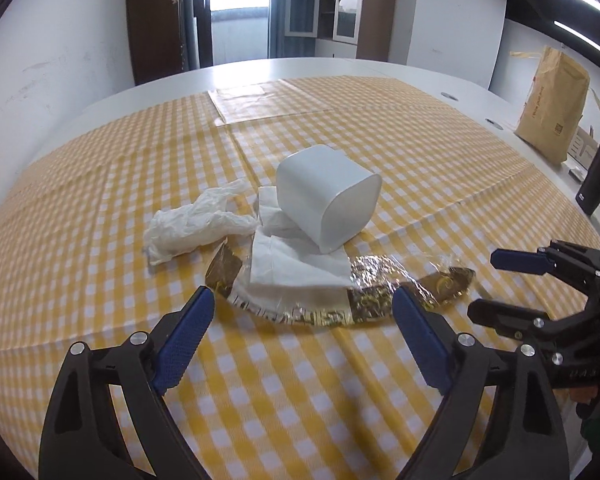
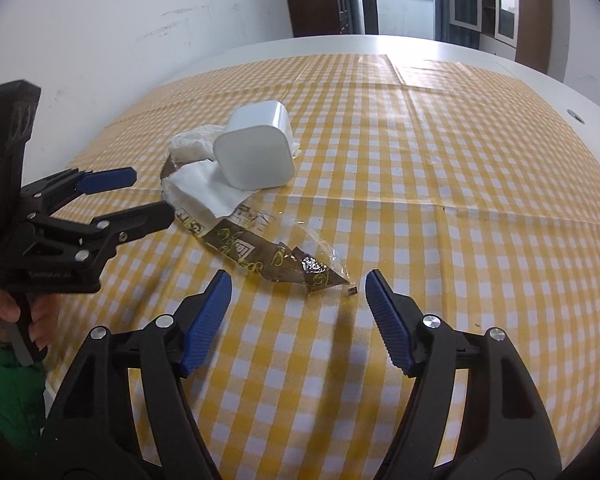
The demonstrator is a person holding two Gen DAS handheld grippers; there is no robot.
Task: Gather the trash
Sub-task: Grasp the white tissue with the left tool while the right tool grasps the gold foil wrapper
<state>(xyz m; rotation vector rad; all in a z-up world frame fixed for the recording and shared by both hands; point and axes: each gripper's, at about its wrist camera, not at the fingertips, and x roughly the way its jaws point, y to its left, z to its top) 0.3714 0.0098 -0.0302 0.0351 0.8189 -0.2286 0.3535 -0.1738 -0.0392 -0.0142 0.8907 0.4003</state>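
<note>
Wrapper [image 2: 260,258] lies flat, long axis left-right; left gripper [image 1: 304,312], right gripper [image 2: 298,292] both agape.

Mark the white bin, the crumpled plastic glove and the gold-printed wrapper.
white bin [image 1: 320,192], left wrist view, on its curved side wall.
crumpled plastic glove [image 1: 188,226], left wrist view, on its bunched middle.
gold-printed wrapper [image 2: 260,258], right wrist view, on the brown printed middle.

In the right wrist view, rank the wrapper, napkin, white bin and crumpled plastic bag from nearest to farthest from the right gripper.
From the right gripper:
1. Wrapper, just ahead.
2. Napkin, ahead left.
3. White bin, tipped on the napkin.
4. Crumpled plastic bag, behind the bin, far left.
</note>
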